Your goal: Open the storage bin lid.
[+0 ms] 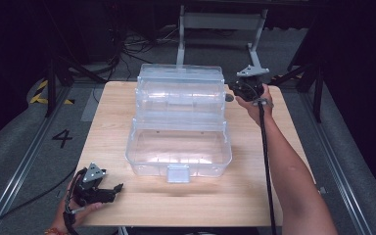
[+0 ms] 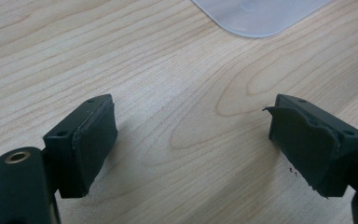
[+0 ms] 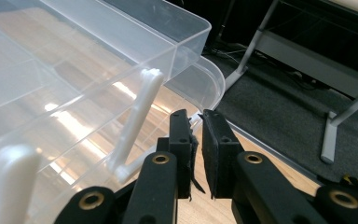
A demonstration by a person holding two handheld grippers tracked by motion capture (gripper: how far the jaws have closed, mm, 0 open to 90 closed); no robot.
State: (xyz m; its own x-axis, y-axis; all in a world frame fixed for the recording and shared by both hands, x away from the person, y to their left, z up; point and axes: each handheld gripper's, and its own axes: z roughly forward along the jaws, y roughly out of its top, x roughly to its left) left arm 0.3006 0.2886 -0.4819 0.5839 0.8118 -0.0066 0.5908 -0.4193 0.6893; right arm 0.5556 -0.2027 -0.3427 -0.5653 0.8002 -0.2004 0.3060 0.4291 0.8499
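Jaws of the right gripper (image 3: 196, 140) are pressed together at the far right side of the opened clear tiered box (image 1: 178, 122), mid-counter (image 1: 254, 191), apparently to nudge its trays, while the left gripper (image 1: 105, 188), jaws spread and empty, is parked near the counter's front left corner.

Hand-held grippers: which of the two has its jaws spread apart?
The left hand-held gripper, resting near the table's front edge, has its pads wide apart with bare wood between. The right hand-held gripper, beside the clear plastic box, has its jaws closed together.
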